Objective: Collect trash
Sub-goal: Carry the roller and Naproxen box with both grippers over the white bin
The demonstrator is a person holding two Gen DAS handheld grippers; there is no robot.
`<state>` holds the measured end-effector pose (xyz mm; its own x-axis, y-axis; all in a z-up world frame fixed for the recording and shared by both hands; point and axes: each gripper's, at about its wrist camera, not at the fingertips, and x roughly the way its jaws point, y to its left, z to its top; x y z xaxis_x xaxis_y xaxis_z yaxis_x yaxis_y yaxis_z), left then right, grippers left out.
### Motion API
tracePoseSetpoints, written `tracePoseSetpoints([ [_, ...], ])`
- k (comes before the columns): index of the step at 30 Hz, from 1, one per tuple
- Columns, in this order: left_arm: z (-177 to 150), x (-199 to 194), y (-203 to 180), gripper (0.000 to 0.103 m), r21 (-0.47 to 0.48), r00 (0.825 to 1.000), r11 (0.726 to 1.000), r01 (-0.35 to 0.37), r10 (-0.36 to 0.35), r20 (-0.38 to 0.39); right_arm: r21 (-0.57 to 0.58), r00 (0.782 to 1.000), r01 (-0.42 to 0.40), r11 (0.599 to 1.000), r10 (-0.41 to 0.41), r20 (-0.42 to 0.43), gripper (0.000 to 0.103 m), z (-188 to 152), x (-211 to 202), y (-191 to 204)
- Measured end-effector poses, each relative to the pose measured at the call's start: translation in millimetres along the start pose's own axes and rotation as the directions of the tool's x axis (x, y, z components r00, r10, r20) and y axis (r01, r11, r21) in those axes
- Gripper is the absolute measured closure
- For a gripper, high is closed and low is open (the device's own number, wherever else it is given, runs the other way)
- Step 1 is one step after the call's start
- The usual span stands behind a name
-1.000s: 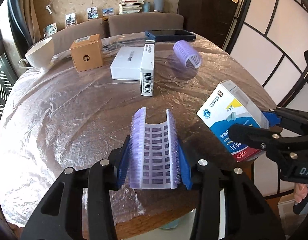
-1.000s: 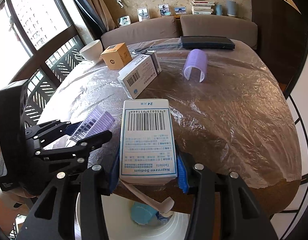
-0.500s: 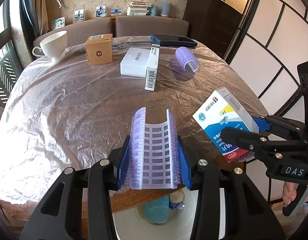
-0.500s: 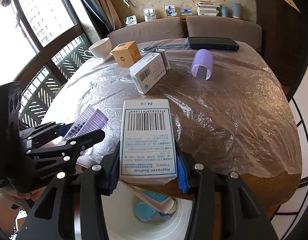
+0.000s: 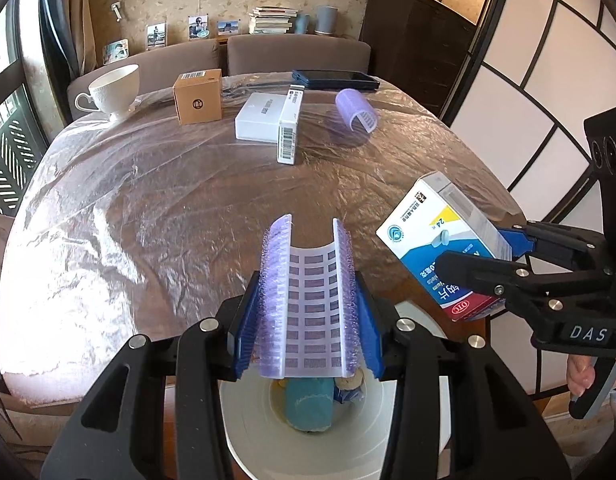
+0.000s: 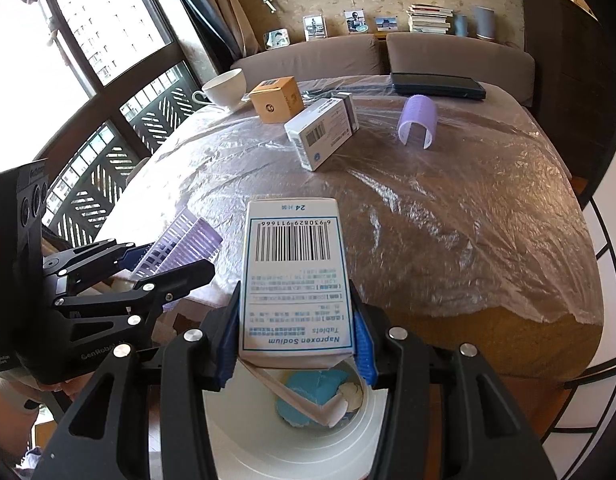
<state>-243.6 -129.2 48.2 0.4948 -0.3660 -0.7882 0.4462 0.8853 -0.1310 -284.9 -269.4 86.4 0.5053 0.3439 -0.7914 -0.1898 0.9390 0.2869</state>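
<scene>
you've pulled both tongs back off the surface (image 5: 156, 216): left tongs (image 5: 306, 312) grip the curler (image 5: 306, 300), right tongs (image 6: 294, 328) the box (image 6: 294, 272), now over the bin (image 5: 403, 432).

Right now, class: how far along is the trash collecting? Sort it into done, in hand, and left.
Done: the white bin already holds blue scraps. In hand: the left gripper clamps a purple hair roller and the right gripper a tablet box, both above the bin. Left on the table: a second roller, two white boxes and a brown box.
</scene>
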Motion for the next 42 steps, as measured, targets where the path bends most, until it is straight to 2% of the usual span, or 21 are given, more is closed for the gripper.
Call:
tracePoseSetpoints([
  [19,-37,-14,-6,0.058,0.001,0.999,1.0,-0.004,0.004,-0.05,-0.05,0.998,-0.023,0.999,0.02,-0.057,0.057,-34,-9,12],
  [42,-84,11,-5,0.058,-0.015,0.984,1.0,-0.02,0.017,-0.177,-0.052,0.977,-0.023,0.998,0.012,-0.211,0.057,-81,26,11],
])
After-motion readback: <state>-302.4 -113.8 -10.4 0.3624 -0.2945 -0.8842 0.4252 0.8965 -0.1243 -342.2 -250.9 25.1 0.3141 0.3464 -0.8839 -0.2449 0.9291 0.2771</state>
